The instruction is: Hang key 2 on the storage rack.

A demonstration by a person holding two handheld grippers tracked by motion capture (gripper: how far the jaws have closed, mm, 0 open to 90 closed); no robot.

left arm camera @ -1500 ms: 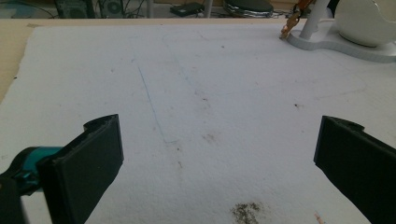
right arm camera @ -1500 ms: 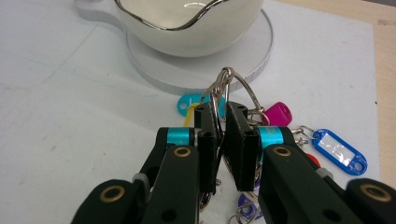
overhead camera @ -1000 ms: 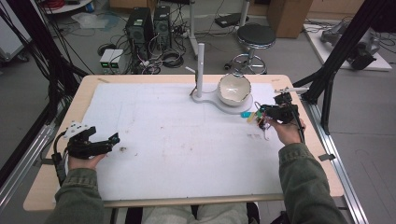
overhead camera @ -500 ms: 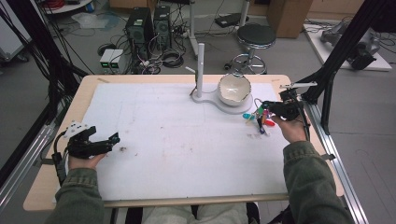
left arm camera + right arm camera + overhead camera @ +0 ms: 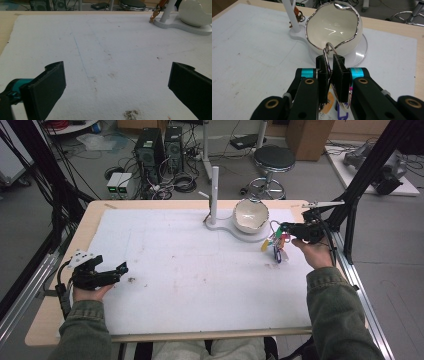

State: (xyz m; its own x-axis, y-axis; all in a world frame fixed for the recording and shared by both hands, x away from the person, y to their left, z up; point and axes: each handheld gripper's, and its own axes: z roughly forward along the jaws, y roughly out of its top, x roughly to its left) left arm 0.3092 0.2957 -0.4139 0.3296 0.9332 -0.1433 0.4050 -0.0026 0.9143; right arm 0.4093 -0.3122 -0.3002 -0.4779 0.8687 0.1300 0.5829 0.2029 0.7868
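Up goes the right claw (image 5: 329, 72), clamped on the keyring (image 5: 329, 51), keys (image 5: 276, 245) dangling off the bench at the bowl's (image 5: 250, 215) four o'clock; drop still pending. Left claw (image 5: 117, 82) gapes empty.

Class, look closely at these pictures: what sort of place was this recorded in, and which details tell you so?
Probably a lab or workshop: computer towers and tangled cables on the floor, a stool, and a black frame around the covered table.
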